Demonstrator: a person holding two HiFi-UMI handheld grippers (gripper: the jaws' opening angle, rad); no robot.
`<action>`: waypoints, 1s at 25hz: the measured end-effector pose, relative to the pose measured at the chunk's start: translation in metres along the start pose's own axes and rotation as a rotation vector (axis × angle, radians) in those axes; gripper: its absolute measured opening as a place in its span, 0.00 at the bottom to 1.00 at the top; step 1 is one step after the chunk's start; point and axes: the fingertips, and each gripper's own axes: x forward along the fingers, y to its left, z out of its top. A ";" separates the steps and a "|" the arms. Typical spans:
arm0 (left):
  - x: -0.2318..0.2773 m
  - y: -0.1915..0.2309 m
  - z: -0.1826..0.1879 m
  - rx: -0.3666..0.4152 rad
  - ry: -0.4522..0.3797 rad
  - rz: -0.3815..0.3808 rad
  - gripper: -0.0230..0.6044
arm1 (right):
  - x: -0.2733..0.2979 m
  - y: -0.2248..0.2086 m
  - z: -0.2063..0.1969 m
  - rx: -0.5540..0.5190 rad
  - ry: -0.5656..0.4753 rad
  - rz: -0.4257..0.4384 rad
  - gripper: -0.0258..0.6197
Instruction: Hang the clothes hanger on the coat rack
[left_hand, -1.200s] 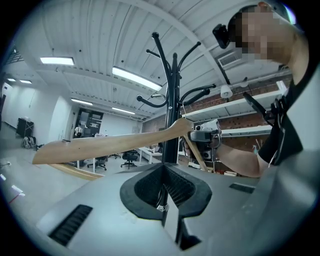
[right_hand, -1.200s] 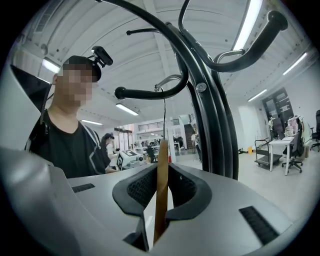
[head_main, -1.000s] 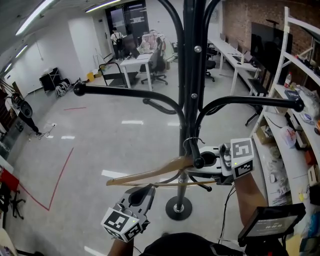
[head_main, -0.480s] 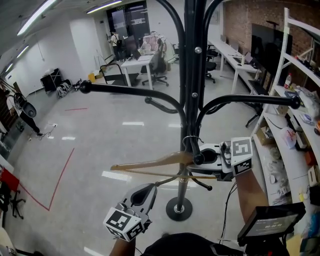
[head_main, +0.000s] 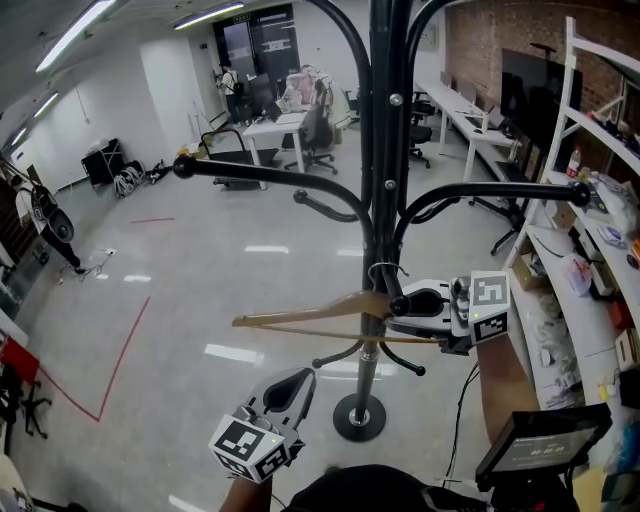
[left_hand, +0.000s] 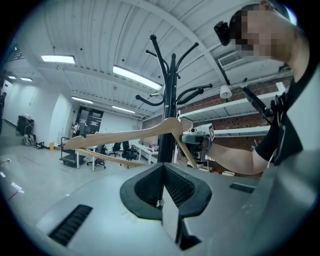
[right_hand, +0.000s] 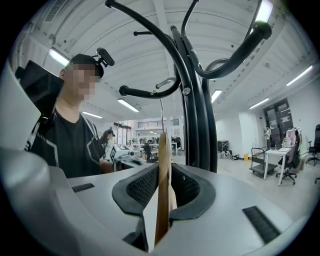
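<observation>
Beside the rack (head_main: 385, 150), I'm clamping the hanger (head_main: 300, 315) in right tongs (head_main: 405, 303); left tongs (head_main: 293, 383) are sitting closed, empty. Risk: hook (head_main: 384, 268) missing a peg, hanger dropping on release.

Head view steeply down, both gripper views tilted upward, all sharing coat rack (head_main: 385, 150)

Person is wearing a black short-sleeved shirt (right_hand: 75, 145) with pale stripes running over the shoulder and sleeve, and a small black camera (right_hand: 105, 56) is sitting at 1 o'clock on the head. Left gripper (head_main: 298, 378) and right gripper (head_main: 402, 303) are each showing a light grey shell, black ribbed jaw pads and a white marker cube (head_main: 488, 303) printed with black squares. A thin black cable (head_main: 461, 400) is hanging at 6 o'clock below the right one.
</observation>
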 end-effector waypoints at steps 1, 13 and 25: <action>-0.001 0.000 -0.001 -0.001 0.000 0.002 0.04 | -0.002 -0.001 0.000 -0.019 0.005 -0.015 0.13; -0.011 -0.006 0.000 0.006 0.004 -0.015 0.04 | -0.023 0.005 0.012 -0.083 -0.029 -0.116 0.13; -0.012 -0.020 0.007 0.010 -0.015 -0.044 0.04 | -0.082 0.019 0.046 -0.160 -0.126 -0.394 0.13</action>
